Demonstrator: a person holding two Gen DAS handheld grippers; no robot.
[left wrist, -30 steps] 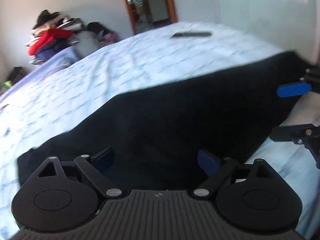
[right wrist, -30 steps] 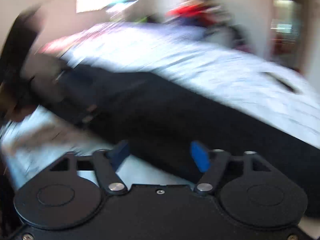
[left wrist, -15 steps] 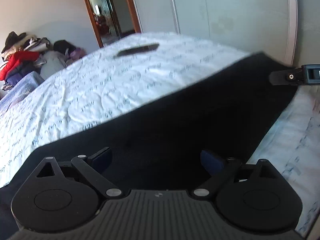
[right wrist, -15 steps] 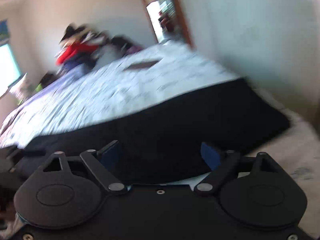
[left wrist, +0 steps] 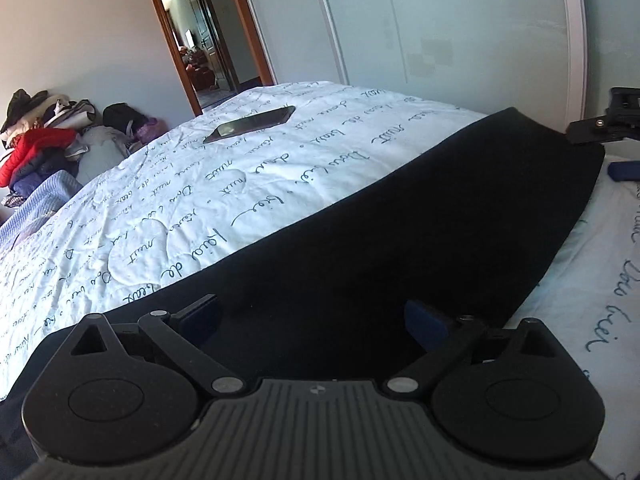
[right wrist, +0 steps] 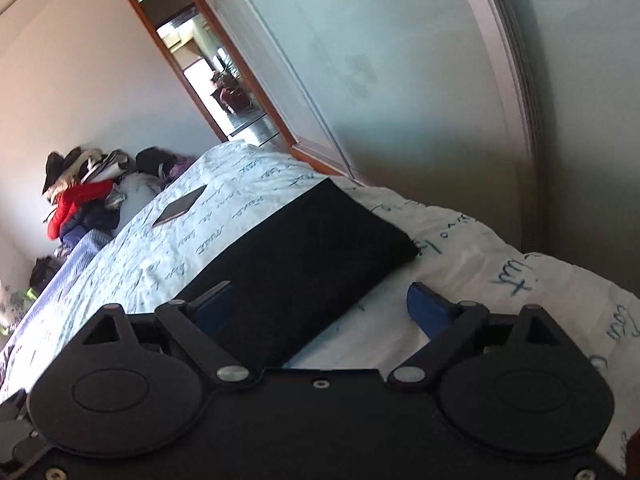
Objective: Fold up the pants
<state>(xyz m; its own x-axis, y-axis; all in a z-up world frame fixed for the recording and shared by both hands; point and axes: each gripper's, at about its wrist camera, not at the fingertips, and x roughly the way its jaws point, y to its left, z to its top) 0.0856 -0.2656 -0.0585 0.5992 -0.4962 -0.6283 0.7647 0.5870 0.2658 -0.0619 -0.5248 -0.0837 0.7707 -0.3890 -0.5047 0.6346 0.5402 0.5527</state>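
The black pants (left wrist: pixel 400 240) lie flat in a long band across the white bedspread (left wrist: pixel 200 200). My left gripper (left wrist: pixel 316 316) hovers open just above the cloth, nothing between its blue pads. In the right wrist view the pants (right wrist: pixel 304 248) end in a squared edge near the bed's side. My right gripper (right wrist: pixel 320 308) is open over that end, its left pad above the cloth and its right pad above the bare sheet. Part of the right gripper (left wrist: pixel 616 148) shows at the far right of the left wrist view, beside the pants' end.
A dark phone (left wrist: pixel 250 124) lies on the bedspread beyond the pants. A heap of clothes (left wrist: pixel 36 148) sits at the far left by the wall. An open doorway (left wrist: pixel 200 52) and a pale wardrobe door (left wrist: pixel 440 32) stand behind the bed.
Both cameras have swung to the right along the pants toward the wardrobe side. The right gripper now faces the pants' end; the pants lie as before. Both grippers stayed open.
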